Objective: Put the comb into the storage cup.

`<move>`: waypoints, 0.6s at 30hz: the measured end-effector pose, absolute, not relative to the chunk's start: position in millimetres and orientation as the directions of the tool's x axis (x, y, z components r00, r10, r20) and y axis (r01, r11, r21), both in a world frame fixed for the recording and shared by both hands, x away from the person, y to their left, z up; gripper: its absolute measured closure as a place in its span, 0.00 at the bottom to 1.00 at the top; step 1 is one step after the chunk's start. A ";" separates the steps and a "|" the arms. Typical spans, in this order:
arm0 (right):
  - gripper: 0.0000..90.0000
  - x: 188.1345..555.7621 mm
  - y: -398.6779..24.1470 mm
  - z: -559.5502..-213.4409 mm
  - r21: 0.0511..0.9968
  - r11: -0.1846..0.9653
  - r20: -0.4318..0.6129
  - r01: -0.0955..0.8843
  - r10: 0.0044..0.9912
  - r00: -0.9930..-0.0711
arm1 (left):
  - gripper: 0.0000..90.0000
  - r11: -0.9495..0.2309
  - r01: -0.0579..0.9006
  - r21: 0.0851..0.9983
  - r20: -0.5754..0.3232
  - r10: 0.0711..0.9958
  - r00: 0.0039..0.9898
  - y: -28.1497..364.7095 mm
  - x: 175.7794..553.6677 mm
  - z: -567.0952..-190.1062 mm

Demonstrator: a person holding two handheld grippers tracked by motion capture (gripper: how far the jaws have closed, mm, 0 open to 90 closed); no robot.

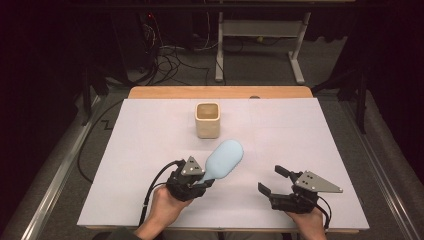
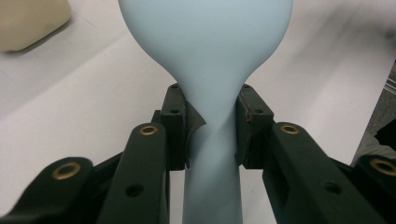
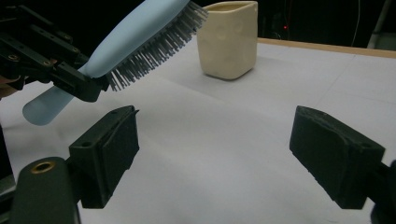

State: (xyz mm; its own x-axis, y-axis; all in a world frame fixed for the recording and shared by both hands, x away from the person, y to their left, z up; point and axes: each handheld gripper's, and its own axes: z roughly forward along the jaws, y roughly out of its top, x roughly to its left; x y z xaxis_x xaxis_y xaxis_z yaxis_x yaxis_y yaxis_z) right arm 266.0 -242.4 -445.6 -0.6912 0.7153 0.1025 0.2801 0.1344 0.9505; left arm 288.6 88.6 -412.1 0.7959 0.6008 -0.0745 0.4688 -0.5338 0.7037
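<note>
High view first: the left gripper (image 1: 196, 181) sits lower centre of the frame, clamped on the neck of a pale blue hairbrush (image 1: 225, 158), whose head angles up and to the right toward the cream cup (image 1: 207, 120) standing upper centre on the white table (image 1: 150, 150). The right gripper (image 1: 274, 181) is lower right, jaws spread wide with nothing between them, well apart from the brush. My guess is the brush is headed handle-down or head-down into that cup, so the trick would be to line the brush up over the cup's opening before tipping it, and keep the empty gripper out of the path

Left gripper view: the two black pads (image 2: 179, 128) pinch the narrow waist of the brush right where the handle widens into the head, smooth back facing the camera. A corner of the cup (image 2: 28, 21) peeks in at upper left. This is the view that proves the grip is centred and snug, which you can't judge from above

Right gripper view: its own jaws stand wide at lower left and lower right over bare table. Upper left, the brush (image 3: 135, 35) shows its grey bristles pointing down, something neither other view gives you, with the cup (image 3: 228, 39) just past its tip at top centre
</note>
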 end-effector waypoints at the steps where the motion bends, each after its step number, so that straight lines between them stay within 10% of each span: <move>1: 0.18 266.4 -241.5 -445.8 0.949 0.136 0.105 0.283 0.713 -0.693 | 0.77 -0.537 0.467 0.702 -0.072 0.599 0.797 88.1 289.1 -411.8; 18: 0.18 273.7 -222.4 -444.2 0.942 0.125 0.149 0.312 0.676 -0.721 | 0.77 -0.550 0.442 0.709 -0.051 0.585 0.810 75.2 292.2 -410.3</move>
State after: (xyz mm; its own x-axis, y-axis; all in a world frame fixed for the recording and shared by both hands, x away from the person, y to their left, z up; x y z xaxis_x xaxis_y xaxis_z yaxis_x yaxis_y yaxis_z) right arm 273.7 -222.4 -444.2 -0.7213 0.6763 0.1494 0.3125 0.1252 0.9416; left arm 292.2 75.2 -410.3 0.8097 0.5845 -0.0513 0.4417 -0.5496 0.7092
